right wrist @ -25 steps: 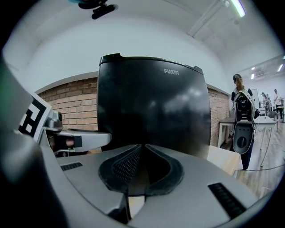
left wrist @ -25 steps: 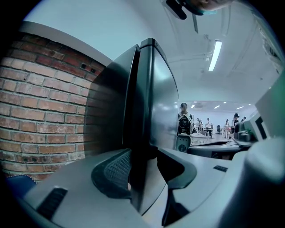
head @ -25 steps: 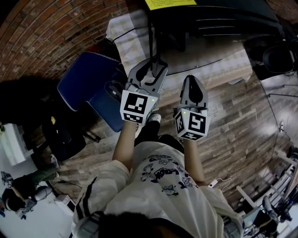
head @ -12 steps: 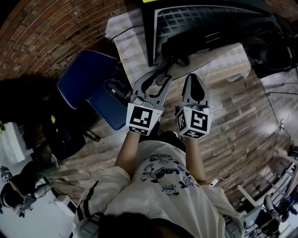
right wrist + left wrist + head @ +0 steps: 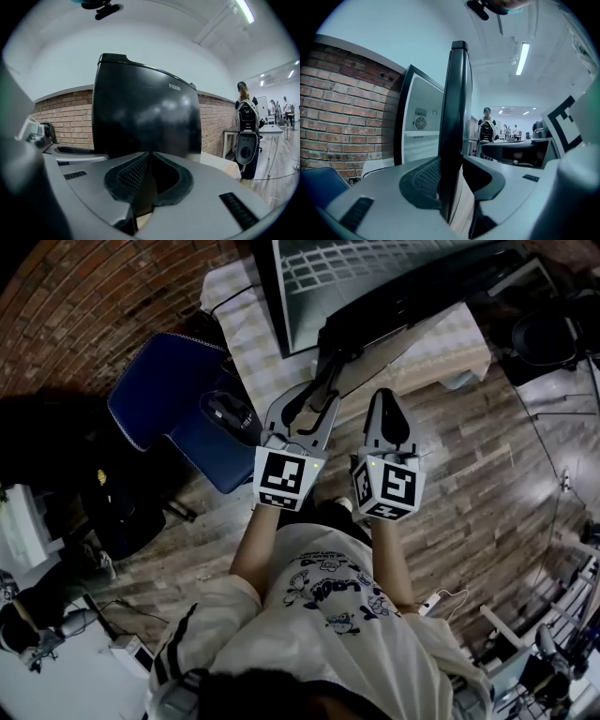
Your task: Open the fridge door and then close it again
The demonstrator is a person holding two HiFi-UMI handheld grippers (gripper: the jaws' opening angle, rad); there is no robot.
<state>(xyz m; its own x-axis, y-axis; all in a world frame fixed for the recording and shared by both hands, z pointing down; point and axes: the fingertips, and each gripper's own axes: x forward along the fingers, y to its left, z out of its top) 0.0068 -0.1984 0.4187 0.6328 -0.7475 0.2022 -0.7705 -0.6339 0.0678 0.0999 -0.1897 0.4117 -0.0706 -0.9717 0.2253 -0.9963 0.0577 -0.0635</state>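
Already the fridge door point(image 5: 454, 117) stands swung open, edge-on between the left gripper's point(image 5: 451, 171) jaws.
Those jaws have just been closing and pinch the door's edge; the right gripper point(image 5: 150, 161) is clenched together, empty. The fridge sits on a cloth-covered table point(image 5: 441, 362) beside a blue chair point(image 5: 169, 399), brick wall point(image 5: 84, 296) behind, plank floor point(image 5: 487, 484) below.

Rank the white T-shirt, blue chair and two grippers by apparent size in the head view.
1. White T-shirt, though nearest the camera.
2. Blue chair.
3. Left gripper, jaws just closing on the fridge door, and right gripper: alike, unranked.
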